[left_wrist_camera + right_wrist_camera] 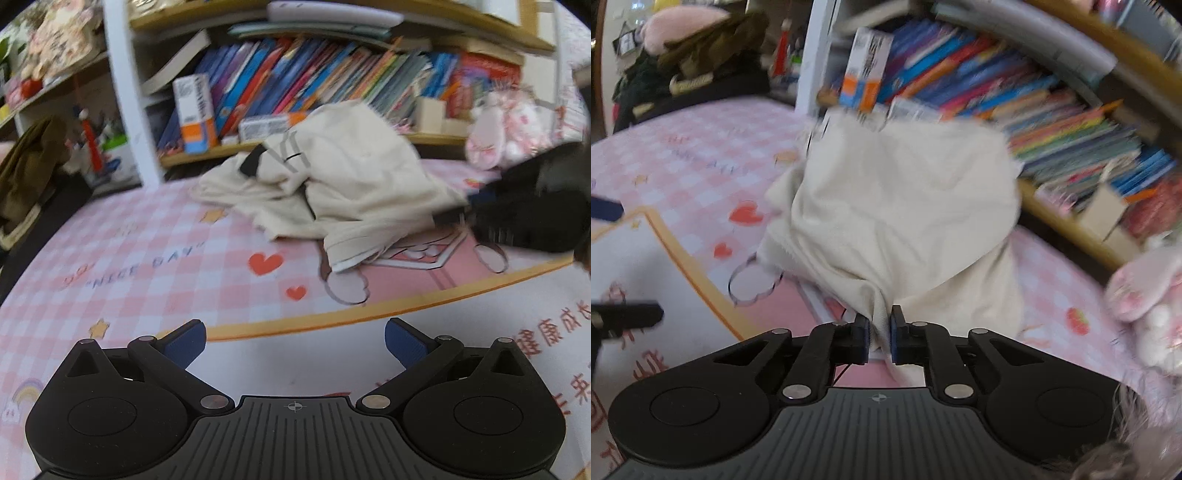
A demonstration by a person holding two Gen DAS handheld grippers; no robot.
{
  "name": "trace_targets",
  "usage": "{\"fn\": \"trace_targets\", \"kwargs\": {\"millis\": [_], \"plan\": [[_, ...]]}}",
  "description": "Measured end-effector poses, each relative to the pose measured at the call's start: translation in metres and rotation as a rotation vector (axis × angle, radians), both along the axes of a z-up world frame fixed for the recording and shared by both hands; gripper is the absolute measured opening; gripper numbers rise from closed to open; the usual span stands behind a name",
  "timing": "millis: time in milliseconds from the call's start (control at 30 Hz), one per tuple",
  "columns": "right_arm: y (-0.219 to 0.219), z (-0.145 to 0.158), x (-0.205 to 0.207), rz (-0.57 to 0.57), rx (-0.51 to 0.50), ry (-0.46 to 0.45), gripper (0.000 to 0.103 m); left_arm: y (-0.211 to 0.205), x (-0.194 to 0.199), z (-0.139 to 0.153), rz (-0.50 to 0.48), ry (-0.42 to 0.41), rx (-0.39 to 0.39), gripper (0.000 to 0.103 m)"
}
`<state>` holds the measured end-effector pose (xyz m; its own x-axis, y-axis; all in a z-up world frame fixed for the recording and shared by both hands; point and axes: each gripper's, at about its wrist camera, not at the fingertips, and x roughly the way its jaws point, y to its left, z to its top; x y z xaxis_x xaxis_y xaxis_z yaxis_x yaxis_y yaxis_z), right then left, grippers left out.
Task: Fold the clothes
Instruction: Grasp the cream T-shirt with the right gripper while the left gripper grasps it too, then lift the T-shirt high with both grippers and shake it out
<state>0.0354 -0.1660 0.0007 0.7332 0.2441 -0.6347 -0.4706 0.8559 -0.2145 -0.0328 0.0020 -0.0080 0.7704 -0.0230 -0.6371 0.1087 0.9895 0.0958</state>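
Pink checked surface (147, 236) before bookshelf (295, 74), cream garment (351, 177) heaped on it, right gripper (879, 334) clamped on garment's edge, left gripper (294, 341) spread wide, empty, nearer than garment.

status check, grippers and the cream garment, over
Right gripper shut on cream garment, a bunched edge pinched. Left gripper open, empty, short of the garment. Garment crumpled on the pink mat. Plush toy beside it, nothing blocking.

child's bedroom at home, crammed bookshelf (332, 74), pink checked bed sheet (129, 258), plush toy (506, 129)
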Motion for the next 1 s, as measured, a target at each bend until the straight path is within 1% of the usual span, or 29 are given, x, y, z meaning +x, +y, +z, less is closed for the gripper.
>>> {"fn": "trace_targets", "kwargs": {"millis": [100,167,300,400,567,633,800,867,1000], "plan": [[-0.004,0.031,-0.016,-0.024,0.025,-0.092,0.009,-0.003,0.003,0.001,-0.047,-0.021,-0.004,0.103],[-0.006,0.054,-0.028,-0.031,0.025,-0.161,0.008,-0.005,0.006,0.002,-0.074,-0.035,-0.007,0.103],[-0.005,0.100,-0.052,-0.043,0.020,-0.292,0.008,-0.006,0.011,0.009,-0.105,-0.079,-0.064,0.103],[0.000,0.128,-0.067,-0.045,0.010,-0.359,0.008,-0.010,0.010,0.015,-0.145,-0.120,-0.100,0.103],[0.010,0.163,-0.086,-0.031,-0.013,-0.441,0.008,-0.018,0.003,0.024,-0.217,-0.193,-0.098,0.103],[0.014,0.176,-0.091,-0.027,-0.021,-0.473,0.008,-0.017,0.001,0.027,-0.228,-0.211,-0.101,0.103],[0.022,0.206,-0.099,-0.019,-0.034,-0.544,0.008,-0.011,-0.003,0.033,-0.232,-0.245,-0.146,0.103],[0.026,0.213,-0.100,-0.014,-0.045,-0.564,0.008,-0.009,-0.004,0.036,-0.231,-0.254,-0.164,0.103],[0.033,0.219,-0.097,-0.006,-0.053,-0.564,0.008,-0.007,-0.007,0.042,-0.239,-0.274,-0.199,0.103]]}}
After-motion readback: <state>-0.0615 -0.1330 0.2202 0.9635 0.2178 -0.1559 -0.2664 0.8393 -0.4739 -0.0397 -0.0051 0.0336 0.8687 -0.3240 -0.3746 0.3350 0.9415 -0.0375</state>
